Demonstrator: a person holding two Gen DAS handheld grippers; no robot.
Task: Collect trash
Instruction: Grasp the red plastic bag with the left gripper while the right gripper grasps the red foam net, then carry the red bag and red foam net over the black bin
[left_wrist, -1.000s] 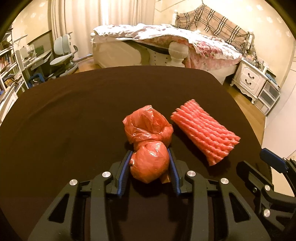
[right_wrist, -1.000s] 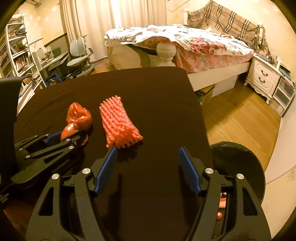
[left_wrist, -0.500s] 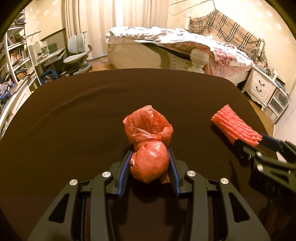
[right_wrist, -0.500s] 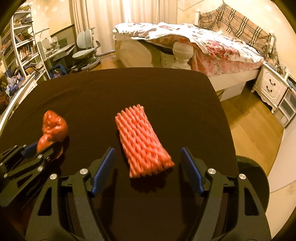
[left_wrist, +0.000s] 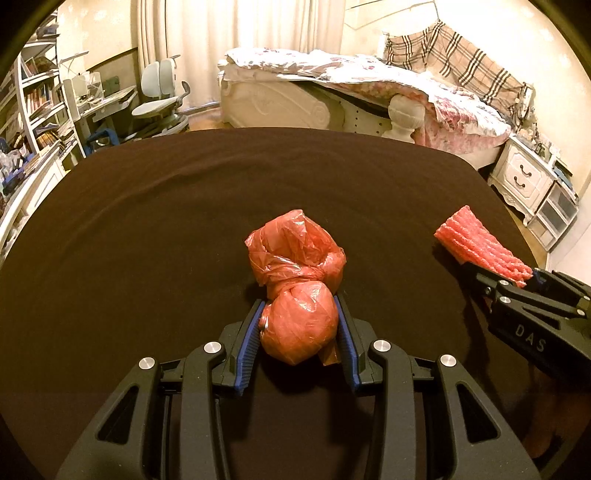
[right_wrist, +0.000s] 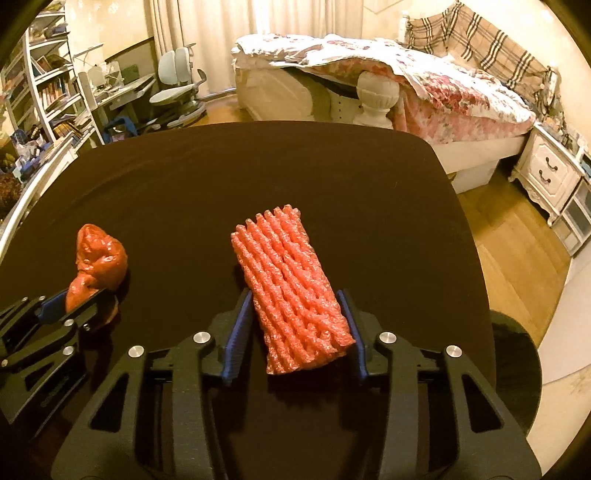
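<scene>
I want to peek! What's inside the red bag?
Nobody can tell. The red bag is knotted shut and its crinkly plastic hides whatever fills it. Only a round bulge shows, squeezed in the left gripper.

One marking can be read: "DAS".

The raised letters "DAS" stand on the black side of the right gripper, where it comes in at the right edge of the left wrist view. The book spines on the shelves at the left are too small and blurred to read. No other text, number or label can be made out in either view.
</scene>
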